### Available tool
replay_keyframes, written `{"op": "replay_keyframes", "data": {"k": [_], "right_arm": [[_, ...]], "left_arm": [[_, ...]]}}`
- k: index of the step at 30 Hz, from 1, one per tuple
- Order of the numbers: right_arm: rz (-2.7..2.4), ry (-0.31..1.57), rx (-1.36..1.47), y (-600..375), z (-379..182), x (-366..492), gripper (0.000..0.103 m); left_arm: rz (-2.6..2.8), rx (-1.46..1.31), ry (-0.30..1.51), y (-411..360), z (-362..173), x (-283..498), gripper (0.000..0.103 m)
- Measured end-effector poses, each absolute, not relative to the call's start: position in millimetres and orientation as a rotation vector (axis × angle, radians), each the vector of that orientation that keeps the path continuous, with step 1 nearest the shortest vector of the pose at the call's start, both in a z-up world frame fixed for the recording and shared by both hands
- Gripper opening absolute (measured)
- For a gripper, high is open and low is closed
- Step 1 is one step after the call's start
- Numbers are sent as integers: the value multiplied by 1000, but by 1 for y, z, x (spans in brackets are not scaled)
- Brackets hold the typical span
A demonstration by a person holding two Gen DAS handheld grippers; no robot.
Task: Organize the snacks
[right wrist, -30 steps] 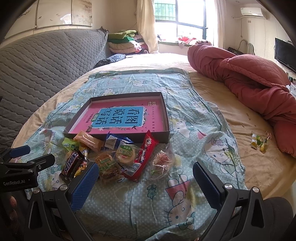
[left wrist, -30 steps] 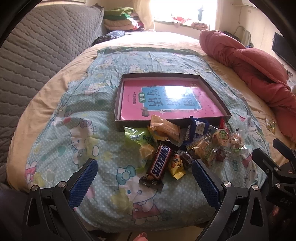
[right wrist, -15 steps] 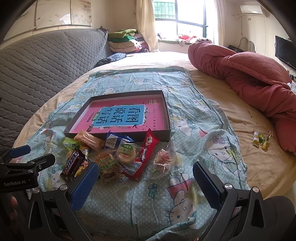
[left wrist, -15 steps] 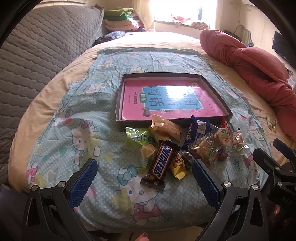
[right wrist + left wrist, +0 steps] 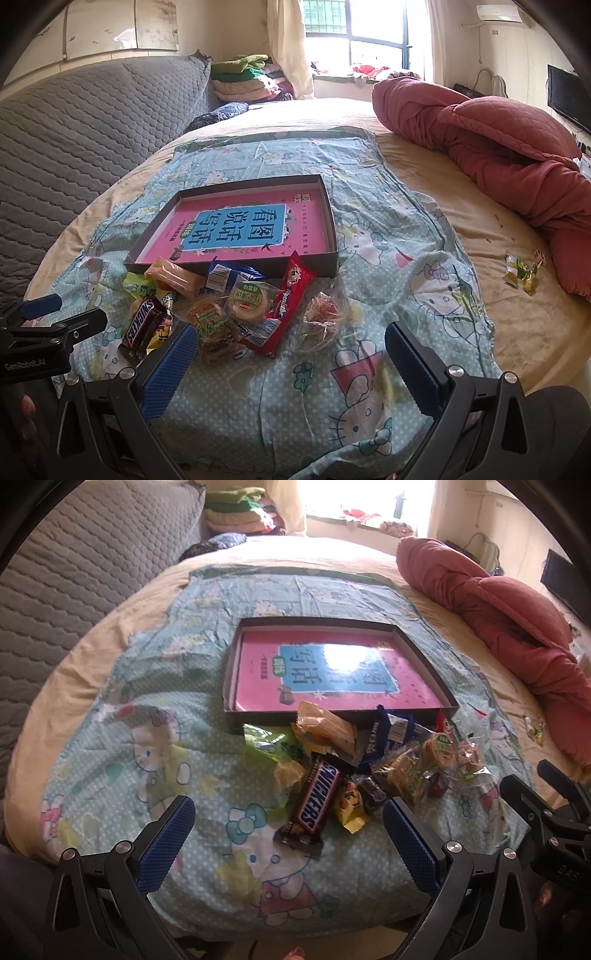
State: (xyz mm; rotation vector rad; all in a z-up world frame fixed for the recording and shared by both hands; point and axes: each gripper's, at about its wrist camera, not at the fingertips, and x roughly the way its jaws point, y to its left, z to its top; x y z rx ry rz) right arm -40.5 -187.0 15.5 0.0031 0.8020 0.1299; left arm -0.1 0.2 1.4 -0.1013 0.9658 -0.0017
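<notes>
— What colours are on the bed?

— My sheet (image 5: 369, 229) is pale blue-green with white dots and cartoon cats. The tray (image 5: 332, 236) is dark grey, its book (image 5: 240, 229) pink with a blue panel.

— And the snacks?

— Brown Snickers bar (image 5: 314, 801), red wrapper (image 5: 291, 299), orange packet (image 5: 325, 727), green packet (image 5: 269, 744). My claw pads (image 5: 166, 845) are blue; the quilt (image 5: 498, 140) is red.

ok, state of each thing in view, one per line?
left gripper: open, empty, above the cloth
right gripper: open, empty
box: open, holds a pink book, no snacks inside
Snickers bar: wrapped, flat on the cloth
red packet: sealed, in the pile, top end against the box wall
snack pile: loose in front of the box
</notes>
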Motion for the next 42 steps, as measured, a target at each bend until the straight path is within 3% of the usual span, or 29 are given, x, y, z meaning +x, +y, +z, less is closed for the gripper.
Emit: {"op": "replay_keyframes", "data": {"k": [23, 30, 33, 38, 42], "right_arm": [[64, 899, 142, -221, -3, -23, 102], [59, 908, 169, -228, -6, -18, 102], [57, 919, 177, -229, -9, -15, 102], [57, 940, 204, -232, -15, -9, 102], [42, 964, 222, -236, -21, -7, 102]], "left_arm": [[-79, -255, 1164, 23, -50, 24, 102], [-50, -296, 1150, 45, -55, 35, 101], [-50, -344, 1130, 56, -54, 42, 96], [-126, -457, 1153, 59, -67, 53, 76], [-153, -473, 1135, 56, -68, 58, 70]]}}
